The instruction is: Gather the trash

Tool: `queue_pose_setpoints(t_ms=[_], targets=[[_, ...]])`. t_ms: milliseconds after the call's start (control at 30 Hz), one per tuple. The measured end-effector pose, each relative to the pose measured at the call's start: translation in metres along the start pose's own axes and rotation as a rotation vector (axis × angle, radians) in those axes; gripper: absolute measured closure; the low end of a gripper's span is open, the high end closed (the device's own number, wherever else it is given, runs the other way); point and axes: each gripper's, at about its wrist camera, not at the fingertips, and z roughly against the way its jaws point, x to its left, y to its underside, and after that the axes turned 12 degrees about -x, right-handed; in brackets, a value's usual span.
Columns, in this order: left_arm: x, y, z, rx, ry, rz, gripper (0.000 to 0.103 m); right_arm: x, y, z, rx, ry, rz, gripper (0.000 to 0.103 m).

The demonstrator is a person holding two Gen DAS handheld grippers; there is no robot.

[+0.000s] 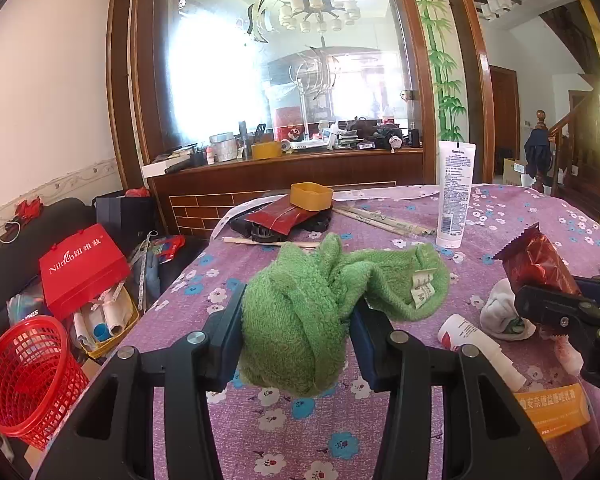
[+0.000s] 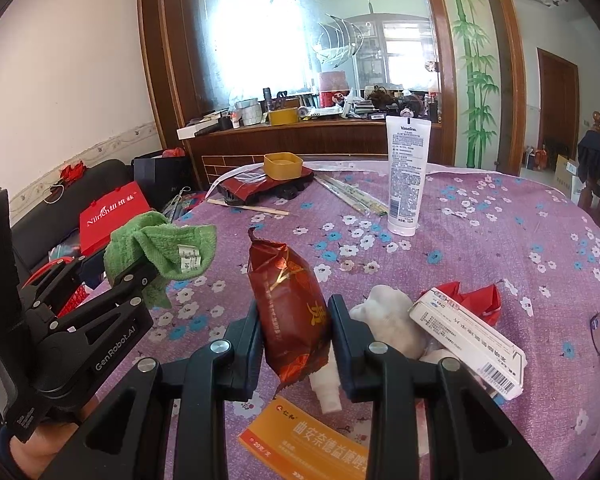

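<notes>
Purple flowered tablecloth point(image 2: 480, 216), cluttered wooden counter point(image 1: 292, 160) beyond jaws. Red basket point(image 1: 28, 376) on floor, contents unclear. Left gripper point(image 1: 296, 340) clamps green towel point(image 1: 300, 320); right gripper point(image 2: 296, 332) clamps red wrapper point(image 2: 288, 304).

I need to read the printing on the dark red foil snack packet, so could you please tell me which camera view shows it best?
The right wrist view: the dark red foil snack packet stands front-on, shut in the right gripper, gold printing visible. The left wrist view shows it only at the right edge, side-on, its lower part behind the gripper.
</notes>
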Motion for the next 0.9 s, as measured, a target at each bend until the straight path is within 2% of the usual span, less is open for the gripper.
queue_pose_setpoints(t_ms=[433, 600, 733, 900], targets=[[0.001, -0.002, 0.000, -0.003, -0.010, -0.006, 0.057, 0.001, -0.004, 0.002, -0.012, 0.013, 0.008, 0.069], [0.004, -0.001, -0.004, 0.027, 0.007, 0.032, 0.057, 0.000, -0.009, 0.004, 0.007, 0.017, -0.018, 0.069], [0.007, -0.003, -0.004, 0.049, -0.001, 0.042, 0.057, 0.003, -0.009, 0.021, 0.013, 0.027, -0.025, 0.070], [0.012, -0.012, 0.019, 0.029, 0.000, 0.051, 0.057, 0.009, -0.006, 0.055, -0.011, 0.020, -0.039, 0.070]])
